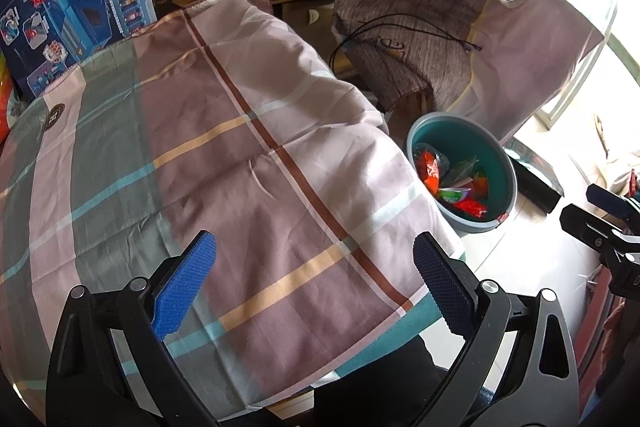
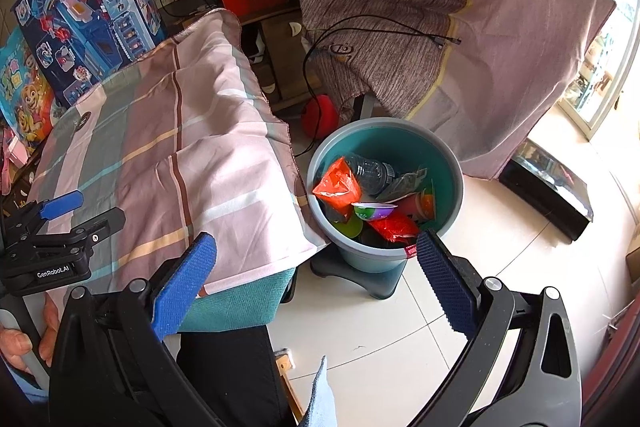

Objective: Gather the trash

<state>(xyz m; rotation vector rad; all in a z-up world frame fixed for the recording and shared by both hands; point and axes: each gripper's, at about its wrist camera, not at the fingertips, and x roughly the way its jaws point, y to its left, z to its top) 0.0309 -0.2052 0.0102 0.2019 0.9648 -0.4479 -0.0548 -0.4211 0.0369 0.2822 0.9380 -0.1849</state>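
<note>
A grey bin with a teal inside (image 2: 448,163) stands on the floor at the table's right edge; it also shows in the left wrist view (image 1: 508,163). In it lie orange wrappers (image 2: 336,183), a crushed clear bottle (image 2: 372,169), a small foil cup lid (image 2: 372,211) and other trash (image 1: 460,183). My left gripper (image 1: 314,259) is open and empty above the checked tablecloth (image 1: 240,147). My right gripper (image 2: 316,259) is open and empty, above the bin's near rim. Each gripper shows at the edge of the other's view (image 2: 80,211), (image 1: 600,211).
The table is covered by the plaid cloth (image 2: 180,147). Toy boxes (image 2: 88,7) stand behind it at the left. A chair draped with a brown garment and pink cloth (image 2: 420,27), with a black cable, stands behind the bin. A black box (image 2: 552,195) lies on the white tile floor.
</note>
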